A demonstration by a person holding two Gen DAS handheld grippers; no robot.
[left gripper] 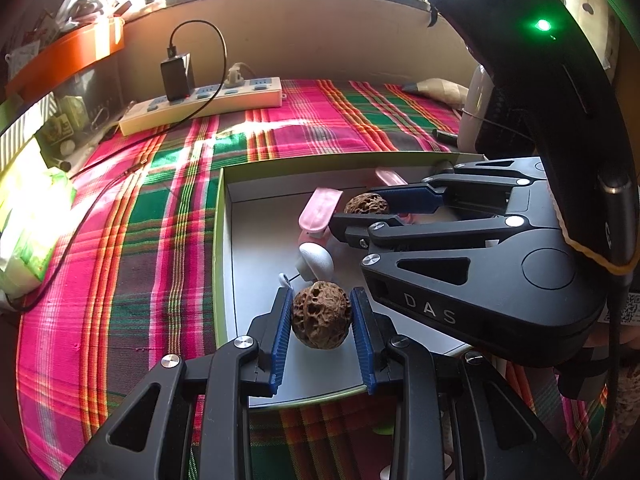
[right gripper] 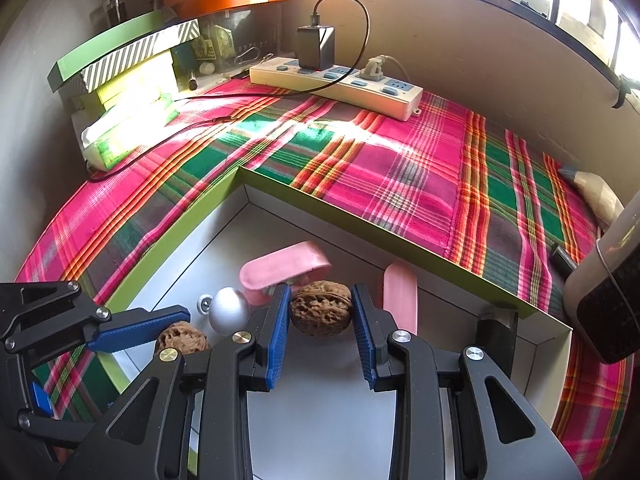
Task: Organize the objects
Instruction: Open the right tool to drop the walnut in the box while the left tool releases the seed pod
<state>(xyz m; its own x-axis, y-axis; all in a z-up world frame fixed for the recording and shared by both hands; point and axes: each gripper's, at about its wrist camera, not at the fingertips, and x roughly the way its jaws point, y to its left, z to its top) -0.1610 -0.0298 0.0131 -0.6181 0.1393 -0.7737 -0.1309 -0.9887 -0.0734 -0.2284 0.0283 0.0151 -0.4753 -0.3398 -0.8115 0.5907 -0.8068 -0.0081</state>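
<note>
Left gripper (left gripper: 320,316): jaws clamped on walnut (left gripper: 320,314), held over near edge of green-rimmed box (left gripper: 218,240). Right gripper (right gripper: 320,312): jaws clamped on second walnut (right gripper: 321,309), held inside same box above pink clips (right gripper: 284,268) and white ball (right gripper: 229,311). Box rests on plaid-covered desk (left gripper: 120,240).

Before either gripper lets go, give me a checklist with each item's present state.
1. Left gripper shut on the round walnut: ok.
2. Right gripper shut on the flatter walnut: ok.
3. Both walnuts over the open box, inside its green rim: ok.
4. Bare floor under the flatter walnut: ok.
5. Round walnut apart from the white ball: cannot tell; the ball lies close behind it.
6. The two grippers apart from each other: ok, though near.
</note>
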